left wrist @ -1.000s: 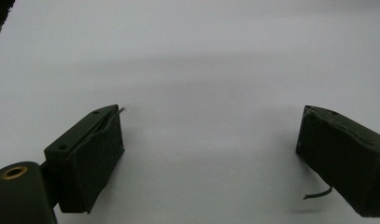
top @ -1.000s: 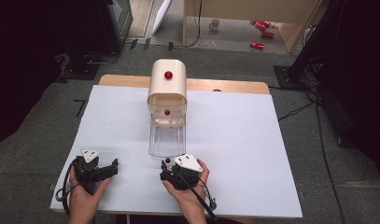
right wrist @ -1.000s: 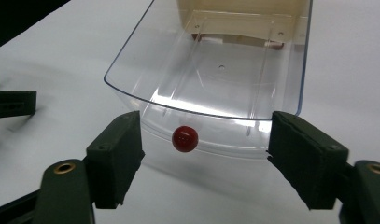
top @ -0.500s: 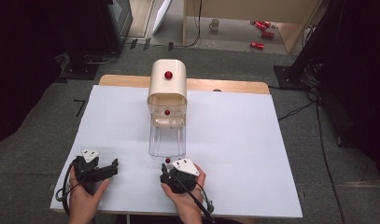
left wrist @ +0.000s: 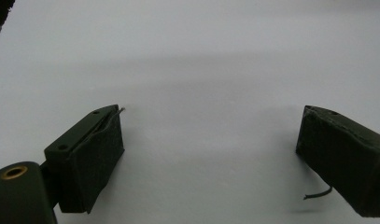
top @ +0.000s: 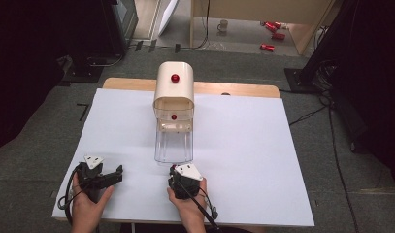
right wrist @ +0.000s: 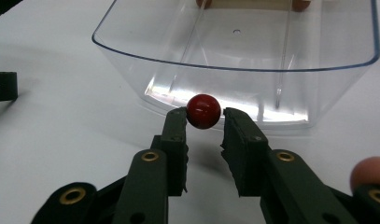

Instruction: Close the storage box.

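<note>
My right hand-held gripper [right wrist: 204, 116] has just closed on a red ball [right wrist: 203, 110] beside the clear tray [right wrist: 234, 56]; my left hand-held gripper [left wrist: 211, 140] stands wide open, empty.

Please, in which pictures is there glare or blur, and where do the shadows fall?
Right gripper view: glare on the bottom of the clear tray; red ball sharp between the right tongs. Left gripper view: the left tongs look soft, with faint shadows on the white table. High view: even light, dark surroundings.
</note>
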A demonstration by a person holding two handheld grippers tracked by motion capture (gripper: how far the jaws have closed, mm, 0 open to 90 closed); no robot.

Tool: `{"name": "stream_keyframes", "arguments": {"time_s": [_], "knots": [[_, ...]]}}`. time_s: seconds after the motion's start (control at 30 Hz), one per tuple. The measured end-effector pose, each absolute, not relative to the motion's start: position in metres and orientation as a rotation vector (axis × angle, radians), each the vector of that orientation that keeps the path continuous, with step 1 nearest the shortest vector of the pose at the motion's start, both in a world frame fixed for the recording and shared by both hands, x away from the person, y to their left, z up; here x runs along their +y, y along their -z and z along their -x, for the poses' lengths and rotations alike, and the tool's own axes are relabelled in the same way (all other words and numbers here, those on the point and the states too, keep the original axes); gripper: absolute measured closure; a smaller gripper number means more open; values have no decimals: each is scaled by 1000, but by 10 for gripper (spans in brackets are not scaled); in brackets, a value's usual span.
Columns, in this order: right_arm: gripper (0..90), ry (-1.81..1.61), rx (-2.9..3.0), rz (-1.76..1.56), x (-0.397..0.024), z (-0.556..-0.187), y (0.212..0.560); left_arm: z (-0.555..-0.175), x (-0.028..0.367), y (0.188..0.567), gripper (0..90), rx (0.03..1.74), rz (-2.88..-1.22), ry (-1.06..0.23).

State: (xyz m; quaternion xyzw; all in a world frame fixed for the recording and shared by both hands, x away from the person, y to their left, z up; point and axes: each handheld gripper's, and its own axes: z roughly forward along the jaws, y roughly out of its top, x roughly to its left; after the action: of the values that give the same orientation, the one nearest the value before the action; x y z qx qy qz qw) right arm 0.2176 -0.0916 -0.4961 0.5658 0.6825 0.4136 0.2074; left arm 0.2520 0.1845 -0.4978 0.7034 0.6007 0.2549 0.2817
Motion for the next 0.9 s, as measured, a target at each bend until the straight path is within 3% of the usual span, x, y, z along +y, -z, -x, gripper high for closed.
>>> {"name": "stream_keyframes", "arguments": {"time_s": [0.9], "knots": [[754, -1178, 1868, -1543, -93, -243, 474, -252, 184, 498, 73, 1609, -1884, -683]]}}
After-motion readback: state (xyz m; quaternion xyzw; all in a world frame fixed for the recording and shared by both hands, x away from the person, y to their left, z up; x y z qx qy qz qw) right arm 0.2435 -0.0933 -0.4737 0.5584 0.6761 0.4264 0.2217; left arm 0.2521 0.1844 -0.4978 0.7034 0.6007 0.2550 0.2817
